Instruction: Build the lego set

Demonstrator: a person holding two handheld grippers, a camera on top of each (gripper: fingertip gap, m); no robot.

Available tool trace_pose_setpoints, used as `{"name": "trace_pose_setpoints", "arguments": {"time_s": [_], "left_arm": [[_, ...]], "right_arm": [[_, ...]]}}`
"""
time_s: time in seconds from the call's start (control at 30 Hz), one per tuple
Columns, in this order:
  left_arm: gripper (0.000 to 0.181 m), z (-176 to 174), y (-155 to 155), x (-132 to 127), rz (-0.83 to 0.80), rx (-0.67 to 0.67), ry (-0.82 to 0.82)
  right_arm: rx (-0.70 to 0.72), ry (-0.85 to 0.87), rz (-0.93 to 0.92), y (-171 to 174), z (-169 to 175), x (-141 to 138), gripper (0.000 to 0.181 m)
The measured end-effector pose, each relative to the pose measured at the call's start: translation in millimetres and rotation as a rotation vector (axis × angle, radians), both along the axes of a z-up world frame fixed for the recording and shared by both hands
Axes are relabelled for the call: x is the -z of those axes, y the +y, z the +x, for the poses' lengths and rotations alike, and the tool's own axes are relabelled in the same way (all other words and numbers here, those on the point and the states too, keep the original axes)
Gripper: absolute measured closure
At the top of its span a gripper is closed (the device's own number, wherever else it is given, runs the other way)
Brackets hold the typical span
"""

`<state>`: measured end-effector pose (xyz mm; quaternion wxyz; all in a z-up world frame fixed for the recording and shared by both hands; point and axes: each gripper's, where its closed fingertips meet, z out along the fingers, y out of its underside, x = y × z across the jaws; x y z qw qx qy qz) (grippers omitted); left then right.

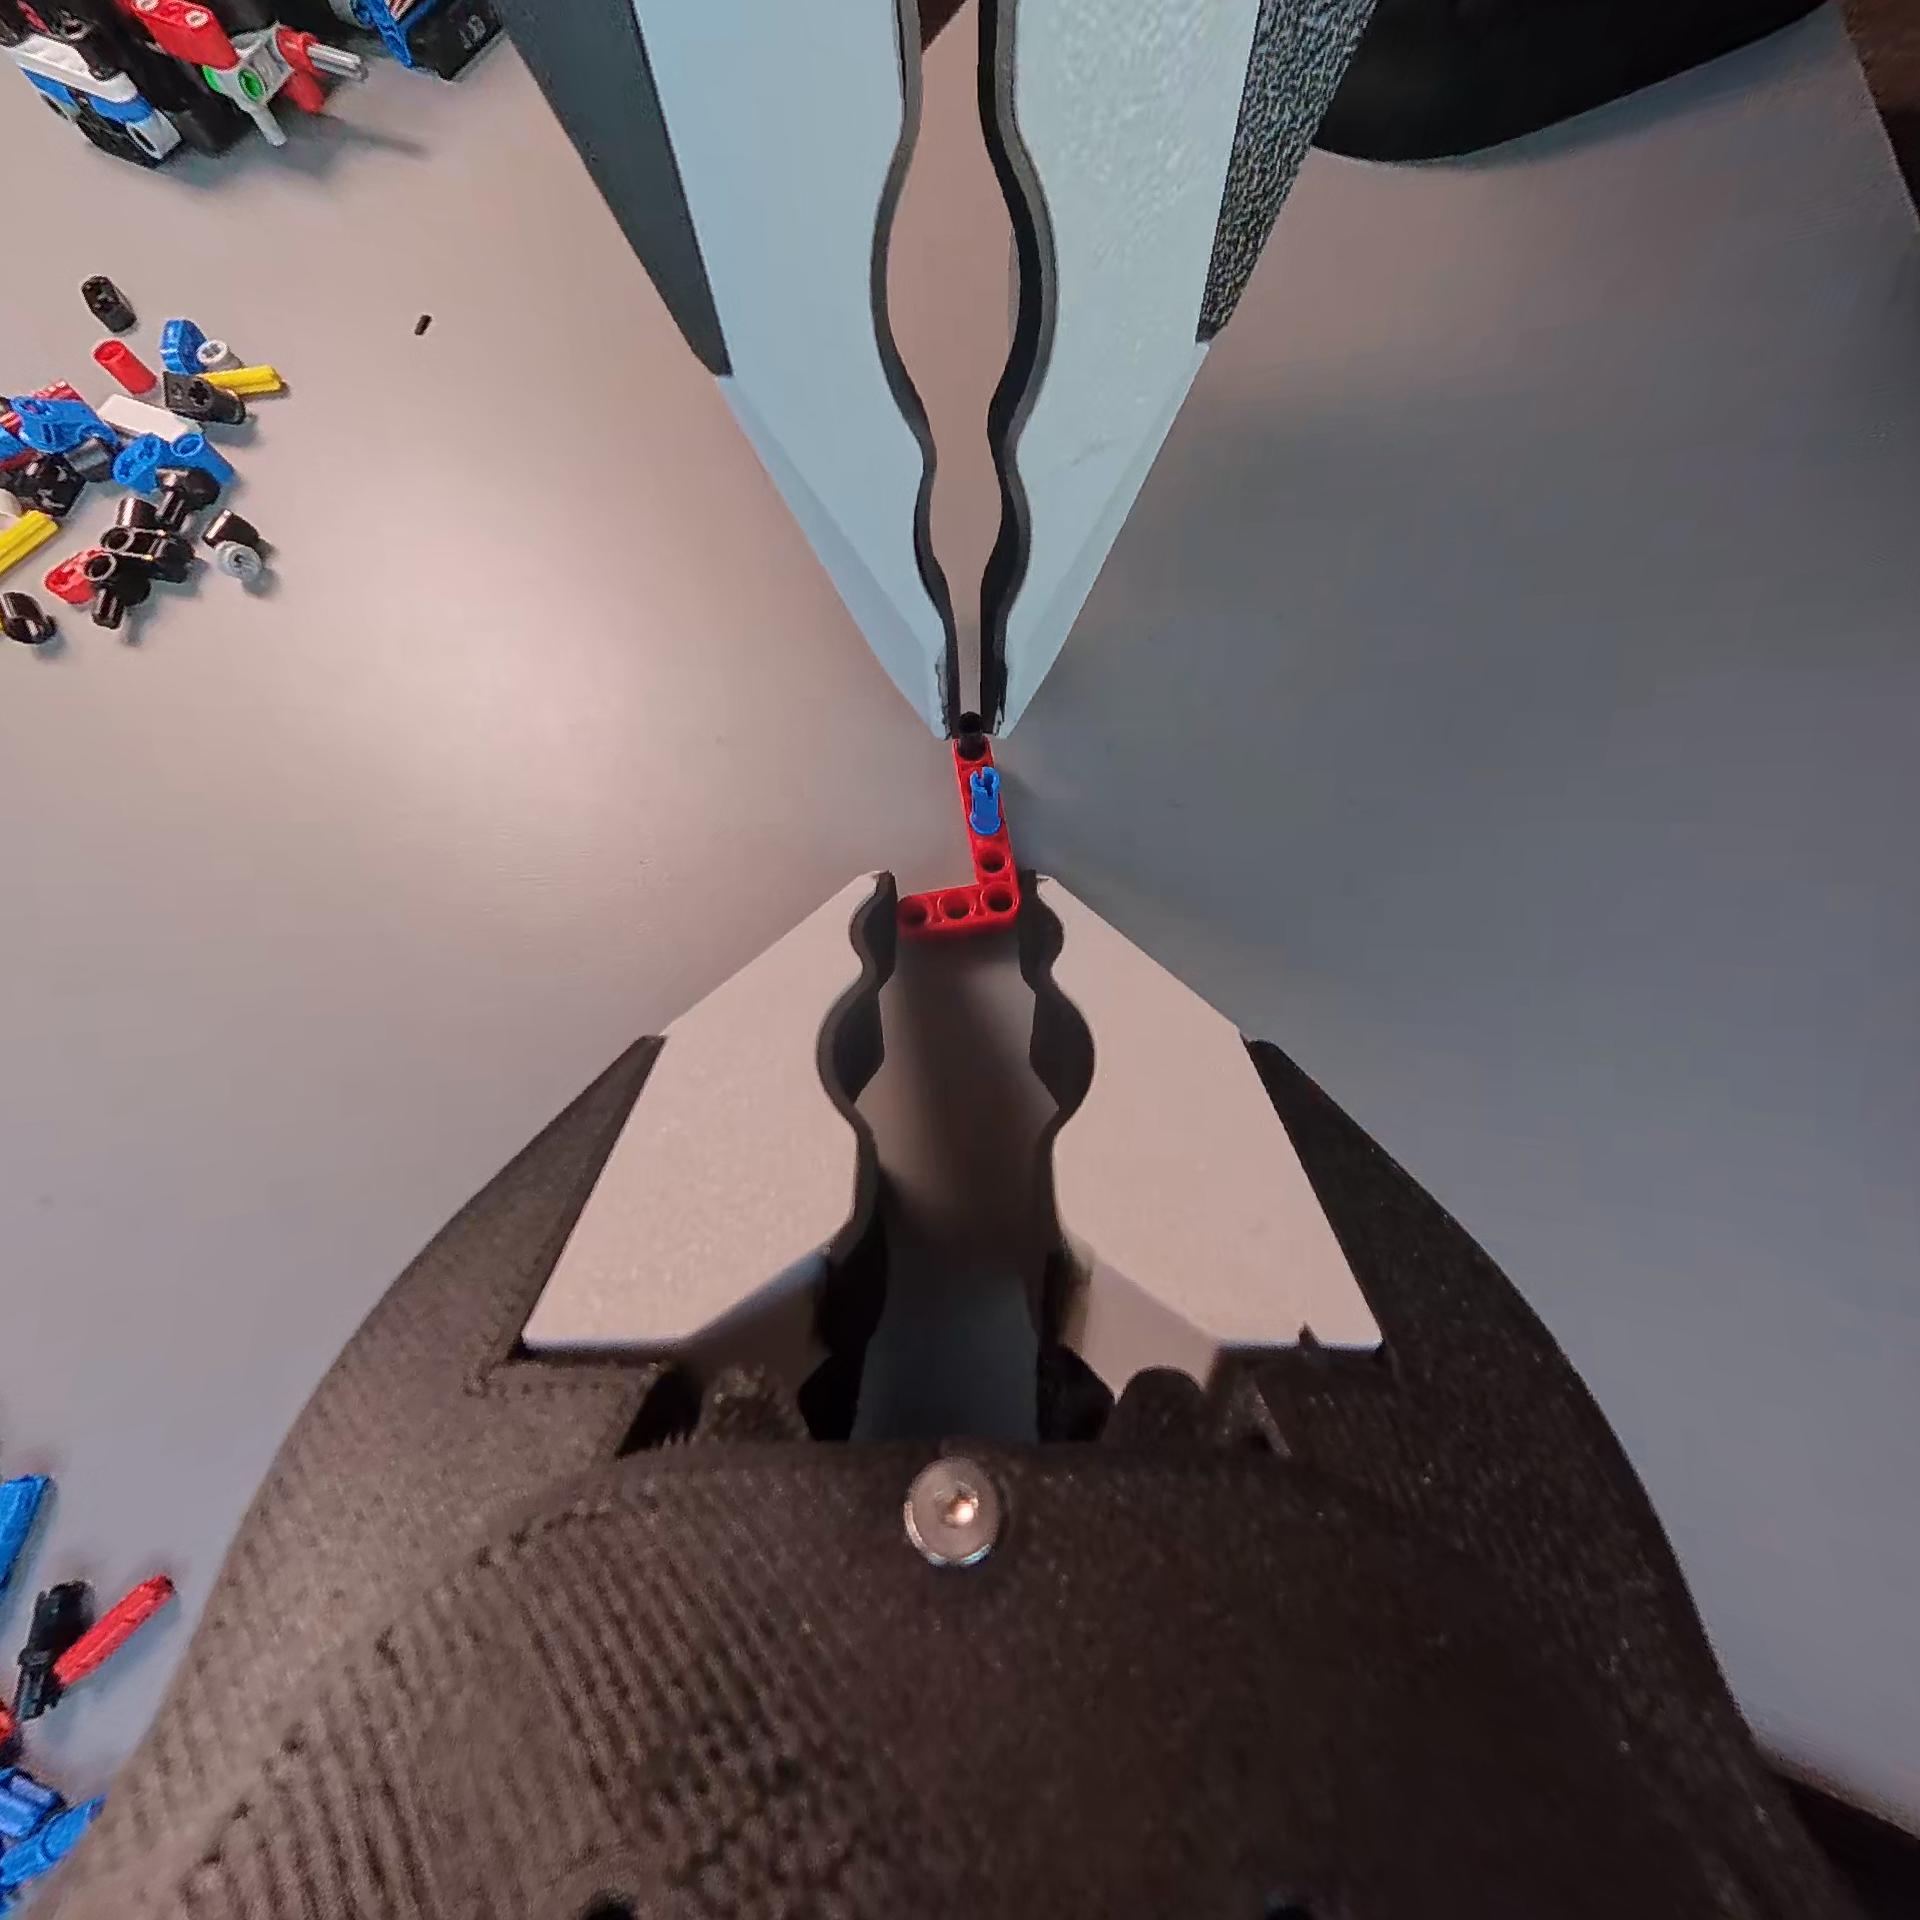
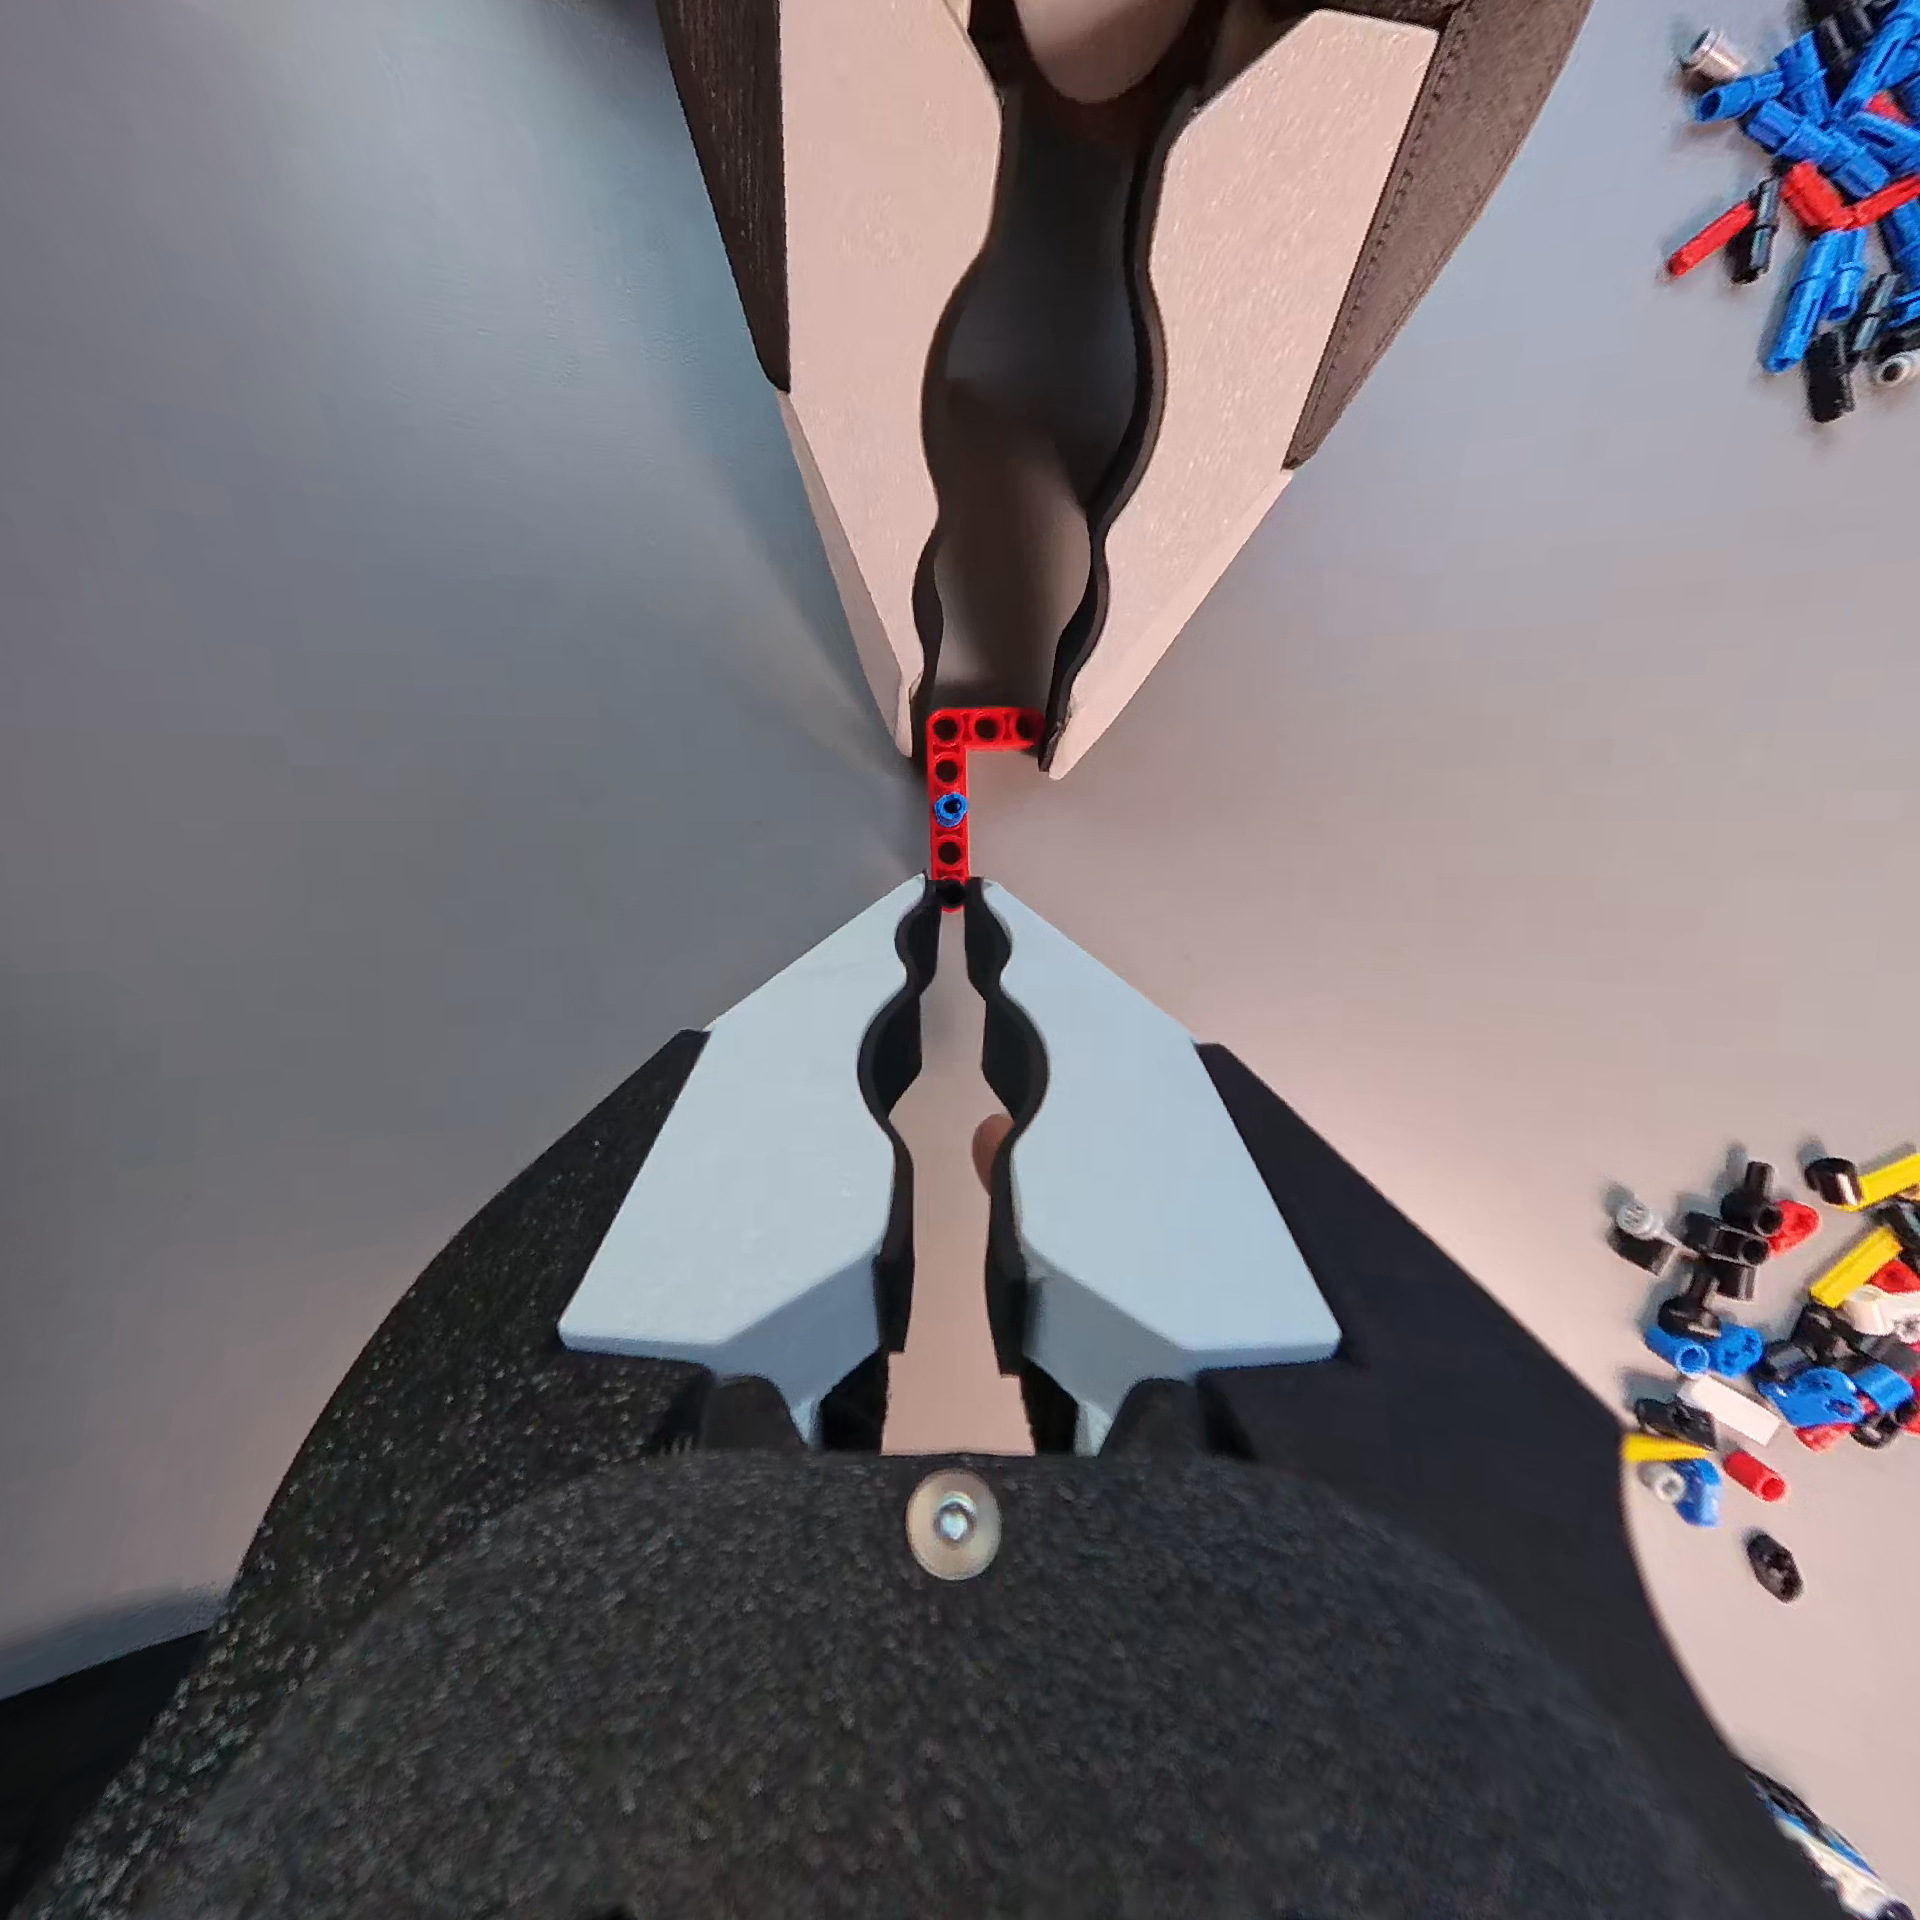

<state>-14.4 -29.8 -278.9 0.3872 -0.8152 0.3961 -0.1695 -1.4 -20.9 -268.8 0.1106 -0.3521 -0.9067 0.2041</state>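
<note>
Between my left gripper (image 1: 958,894) tips sits the short arm of the red L-beam (image 1: 982,873) — pinched, apparently. At twelve o'clock my right gripper (image 1: 971,717) clamps its long end, blue pin (image 1: 982,798) midway. Loose pieces (image 1: 125,468) — ten o'clock.

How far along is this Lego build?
Partly done: a half-built model sits on the table, and a blue pin is already in the red L-shaped beam. Both the left gripper and right gripper grip that beam. Many loose pieces remain unused.
</note>
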Motion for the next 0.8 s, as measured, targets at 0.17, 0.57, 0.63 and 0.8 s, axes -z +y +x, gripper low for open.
{"name": "trace_pose_setpoints", "arguments": {"time_s": [0.17, 0.57, 0.63, 0.8], "left_arm": [[0.158, 0.2, 0.1, 0.1, -0.003, -0.001, -0.003], [0.159, 0.6, -0.4, 0.0, 0.001, 0.004, 0.0], [0.159, 1.3, -0.8, -0.2, 0.006, 0.016, 0.003], [0.158, 3.3, -0.4, -0.5, 0.017, 0.034, 0.009]], "right_arm": [[-0.017, -0.036, 0.014, 0.2, 0.8, 1.3, 0.179], [0.097, 0.078, -0.119, -1.9, 4.6, 2.2, 0.159], [0.131, 0.138, -0.141, 0.2, 3.5, 3.1, 0.155], [0.12, 0.159, -0.14, -2.4, 2.6, 9.3, 0.161]]}}
